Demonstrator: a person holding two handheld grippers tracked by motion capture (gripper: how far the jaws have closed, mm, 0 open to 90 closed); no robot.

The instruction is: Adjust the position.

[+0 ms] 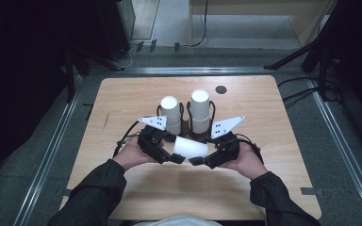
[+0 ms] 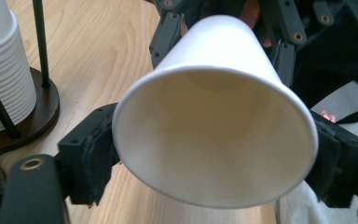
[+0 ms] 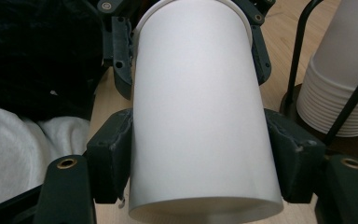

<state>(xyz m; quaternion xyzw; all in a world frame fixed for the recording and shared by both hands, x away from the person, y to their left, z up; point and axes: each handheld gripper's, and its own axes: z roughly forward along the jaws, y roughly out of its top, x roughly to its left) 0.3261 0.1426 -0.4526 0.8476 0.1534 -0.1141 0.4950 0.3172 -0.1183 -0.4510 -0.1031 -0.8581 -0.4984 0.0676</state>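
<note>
A white paper cup (image 1: 191, 148) lies on its side above the wooden table (image 1: 122, 103), held between both grippers. My left gripper (image 1: 176, 158) is shut on the cup's wide rim end; in the left gripper view the open mouth (image 2: 214, 140) faces the camera with a pad against each side. My right gripper (image 1: 195, 161) is shut on the narrower base end; in the right gripper view the cup (image 3: 200, 116) runs away from the camera, its base nearest, with both pads (image 3: 114, 154) pressed on its wall. The opposite gripper's jaws show at the far end of the cup in each gripper view.
Just behind the grippers two stacks of white cups (image 1: 170, 113) (image 1: 200, 110) stand upside down in a dark holder (image 1: 188, 128) with thin black rods. A small dark round spot (image 1: 221, 89) marks the table's far side. Metal rails border the table.
</note>
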